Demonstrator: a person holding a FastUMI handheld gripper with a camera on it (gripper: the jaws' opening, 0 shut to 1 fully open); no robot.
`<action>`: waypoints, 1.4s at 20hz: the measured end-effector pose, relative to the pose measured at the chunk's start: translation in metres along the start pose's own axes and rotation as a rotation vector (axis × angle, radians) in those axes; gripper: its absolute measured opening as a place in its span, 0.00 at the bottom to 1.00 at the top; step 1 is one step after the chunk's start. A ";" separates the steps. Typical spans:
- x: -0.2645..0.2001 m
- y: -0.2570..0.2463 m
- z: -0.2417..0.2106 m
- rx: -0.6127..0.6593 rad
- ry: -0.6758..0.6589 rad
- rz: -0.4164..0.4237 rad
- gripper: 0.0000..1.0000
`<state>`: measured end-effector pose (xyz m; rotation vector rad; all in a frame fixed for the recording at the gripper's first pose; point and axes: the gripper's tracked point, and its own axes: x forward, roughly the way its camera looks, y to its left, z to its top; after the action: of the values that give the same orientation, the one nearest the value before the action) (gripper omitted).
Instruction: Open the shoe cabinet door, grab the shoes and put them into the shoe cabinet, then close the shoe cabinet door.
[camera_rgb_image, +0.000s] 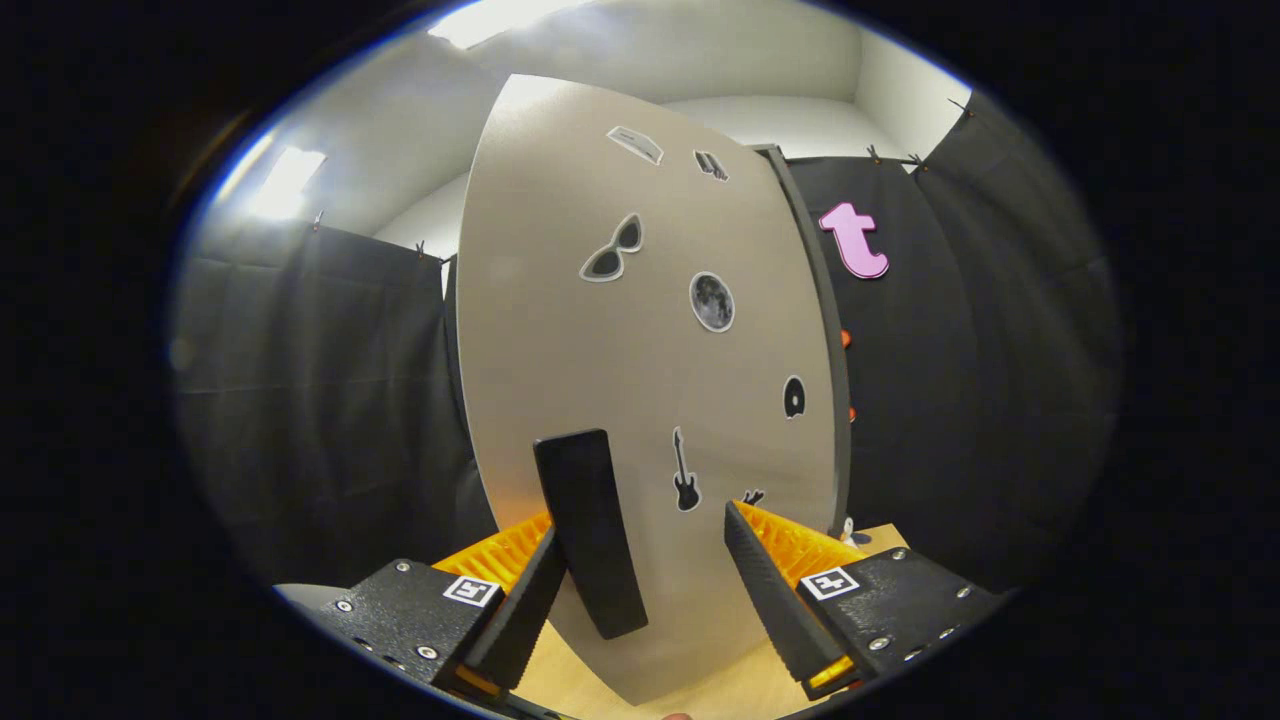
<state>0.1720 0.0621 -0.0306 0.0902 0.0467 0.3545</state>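
A: Which step is judged to be in hand?

B: The door step. The shoe cabinet door (640, 330), a flat matte grey panel dotted with small stickers, is seen just ahead of the hand-held gripper (640, 580). Its dark, slab-shaped handle (588, 530) lies between the fingers, close against the left one.

A: Is the handle clamped?

B: No; the fingers are held apart, with a clear gap left at the right one. Whether the door is being opened or closed cannot be told. A light wooden counter (730, 690) is seen below. Next, the handle would need to be pinched.
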 end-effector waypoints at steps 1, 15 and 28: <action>0.005 0.003 0.000 -0.005 0.002 0.005 0.96; 0.101 0.061 -0.008 -0.039 0.009 0.012 0.97; 0.165 0.068 -0.005 -0.078 -0.063 -0.189 0.97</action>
<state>0.3033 0.1834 -0.0339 0.0195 -0.0213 0.1638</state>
